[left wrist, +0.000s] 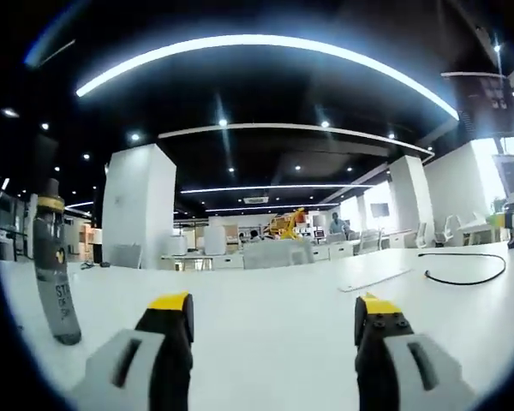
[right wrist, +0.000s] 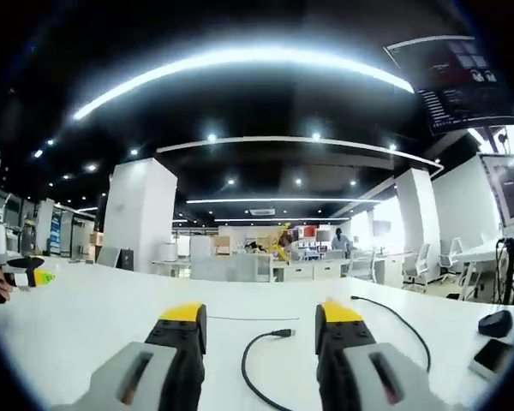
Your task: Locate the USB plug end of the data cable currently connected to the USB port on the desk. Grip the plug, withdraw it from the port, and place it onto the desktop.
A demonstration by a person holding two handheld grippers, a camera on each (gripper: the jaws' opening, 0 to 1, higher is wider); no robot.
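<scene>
Two grippers, both with fingers spread apart and holding nothing, sit low over the white counter (left wrist: 265, 317). Left gripper view, left to right: grey spray bottle (left wrist: 53, 265) standing upright at the far left of the counter, left gripper (left wrist: 274, 312) pointing at bare surface, then a black cable loop (left wrist: 463, 272) lying well off to the right of that gripper, near the far counter edge. Right gripper view, left to right: a small yellow-tipped tool (right wrist: 24, 272) at the left edge, right gripper (right wrist: 261, 321) in the middle, and the data cable (right wrist: 255, 364) curving between its fingers, with the USB plug (right wrist: 282, 332) lying flat on the counter just ahead of them, not visibly seated in any port. Right of that gripper is a thin cable arc (right wrist: 394, 318), then a dark mouse (right wrist: 495, 323) and a phone (right wrist: 491, 358). Can't see a USB port anywhere. Judgement: plug looks already out and down on the counter, so the task looks at or near its end; if anything remains, the next move is backing the right gripper away without snagging the cable.
</scene>
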